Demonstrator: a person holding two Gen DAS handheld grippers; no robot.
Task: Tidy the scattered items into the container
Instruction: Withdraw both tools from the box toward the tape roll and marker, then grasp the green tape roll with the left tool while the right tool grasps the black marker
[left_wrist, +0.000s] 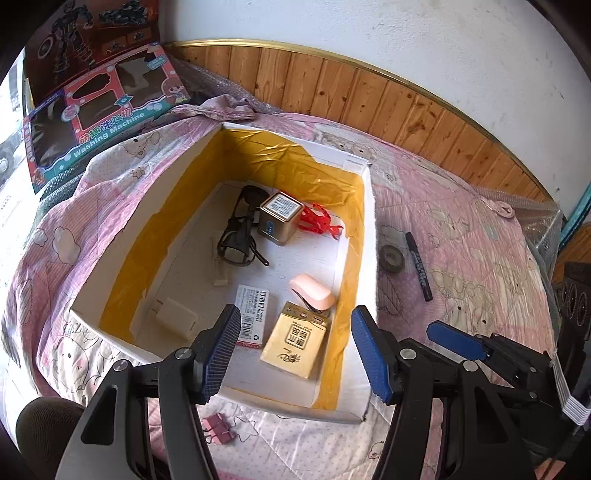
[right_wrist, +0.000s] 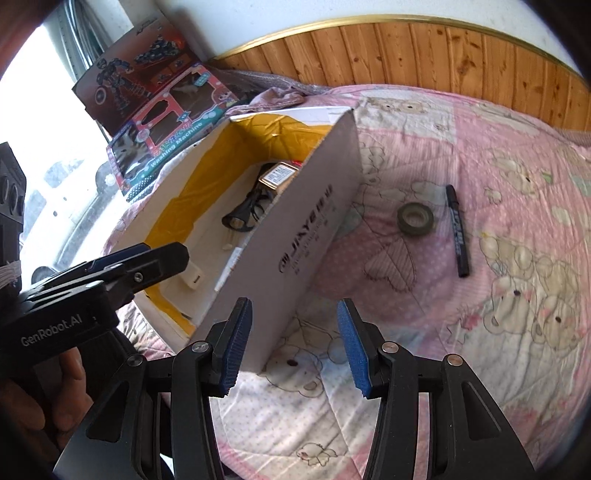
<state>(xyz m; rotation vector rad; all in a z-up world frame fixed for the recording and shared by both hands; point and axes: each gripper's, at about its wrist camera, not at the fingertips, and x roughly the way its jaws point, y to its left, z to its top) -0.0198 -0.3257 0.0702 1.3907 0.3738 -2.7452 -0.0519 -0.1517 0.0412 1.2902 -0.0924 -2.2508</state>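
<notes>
Both grippers empty (fingers apart), over box prob.

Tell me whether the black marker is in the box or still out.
Out. The black marker lies on the pink quilt beside the tape roll, outside the white box. Neither gripper holds it.

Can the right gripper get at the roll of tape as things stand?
Probably yes: the right gripper is open, and only bare quilt lies between it and the tape roll.
</notes>
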